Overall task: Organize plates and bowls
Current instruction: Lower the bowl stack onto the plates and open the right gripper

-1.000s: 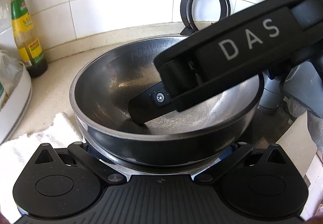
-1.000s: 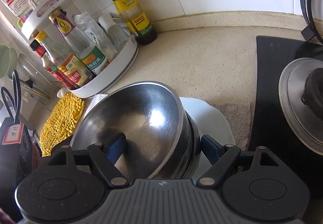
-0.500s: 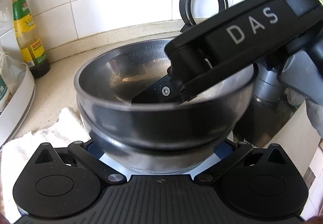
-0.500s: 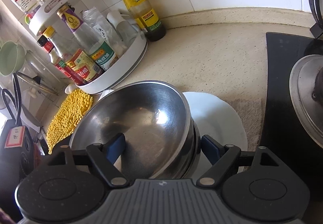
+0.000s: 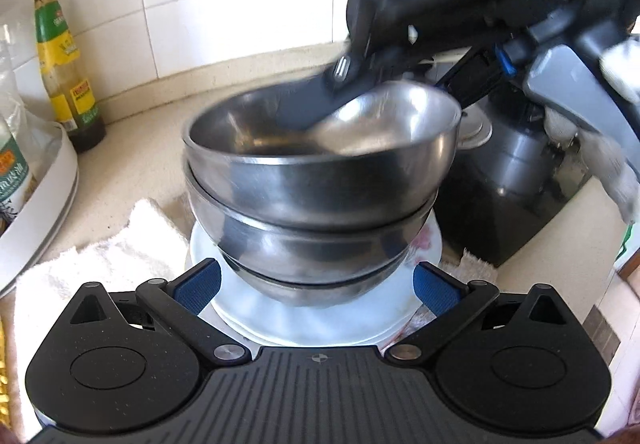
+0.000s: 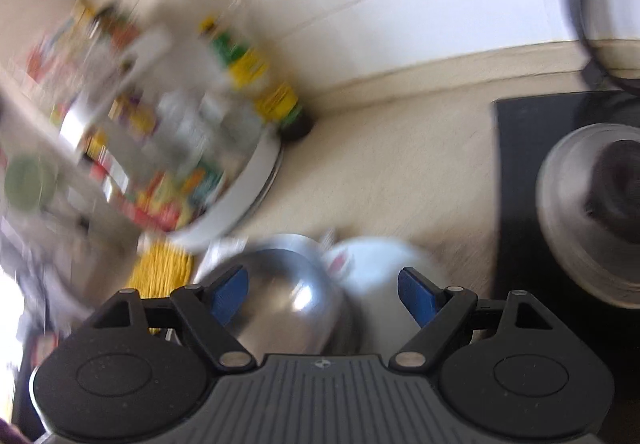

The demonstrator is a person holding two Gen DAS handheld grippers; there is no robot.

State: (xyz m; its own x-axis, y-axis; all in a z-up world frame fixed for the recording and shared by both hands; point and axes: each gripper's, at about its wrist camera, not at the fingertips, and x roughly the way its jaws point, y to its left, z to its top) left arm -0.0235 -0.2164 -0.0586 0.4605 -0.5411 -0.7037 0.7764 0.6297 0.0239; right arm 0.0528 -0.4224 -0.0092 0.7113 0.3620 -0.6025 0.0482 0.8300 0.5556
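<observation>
Three nested steel bowls (image 5: 320, 200) stand on a white plate (image 5: 304, 320) on the counter. My left gripper (image 5: 316, 288) is open, its blue pads (image 5: 196, 284) wide apart on either side of the stack's base and the plate. The right gripper comes in from the upper right; one finger (image 5: 316, 100) dips over the top bowl's inside, the other stays outside its right rim. In the blurred right wrist view the right gripper (image 6: 324, 294) is open above the top bowl (image 6: 292, 304) and the plate (image 6: 380, 268), and its pads press on nothing.
A sauce bottle (image 5: 64, 84) and a white turntable rack (image 5: 40, 196) of condiments stand at the left. A white towel (image 5: 104, 268) lies under the plate. The black hob (image 6: 516, 204) with its burner (image 6: 600, 212) is at the right, and a yellow mat (image 6: 160, 268) at the left.
The left gripper has drawn back, so the whole stack and plate now show. The right gripper has lifted up and out of the top bowl, and its view has swung and blurred.
</observation>
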